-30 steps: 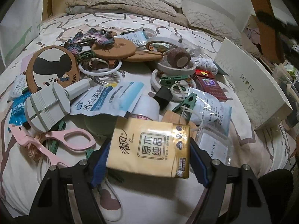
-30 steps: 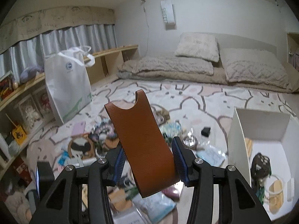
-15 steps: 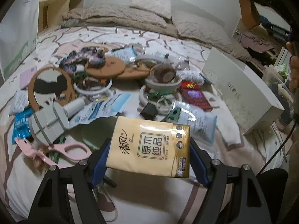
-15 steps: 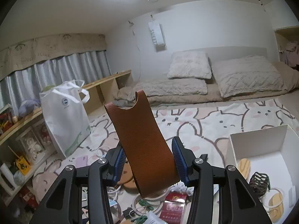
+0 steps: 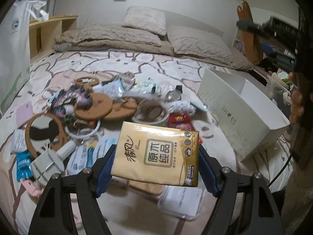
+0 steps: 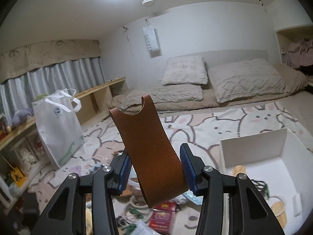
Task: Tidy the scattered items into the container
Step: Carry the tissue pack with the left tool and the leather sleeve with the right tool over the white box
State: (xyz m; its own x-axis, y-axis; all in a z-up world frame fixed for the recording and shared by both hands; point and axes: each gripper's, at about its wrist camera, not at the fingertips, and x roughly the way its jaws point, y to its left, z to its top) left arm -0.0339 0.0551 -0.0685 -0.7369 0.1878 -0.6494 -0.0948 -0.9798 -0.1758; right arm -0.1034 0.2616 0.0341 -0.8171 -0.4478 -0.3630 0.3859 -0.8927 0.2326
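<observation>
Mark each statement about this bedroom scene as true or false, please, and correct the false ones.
1. The left gripper holds a yellow tissue pack. True.
2. The right gripper is empty. False: it is shut on a brown leather piece.
3. The white box is completely empty. False: a few items already lie inside.
4. Many items lie scattered on the bed sheet. True.
5. The white bag lies flat. False: it stands upright.
</observation>
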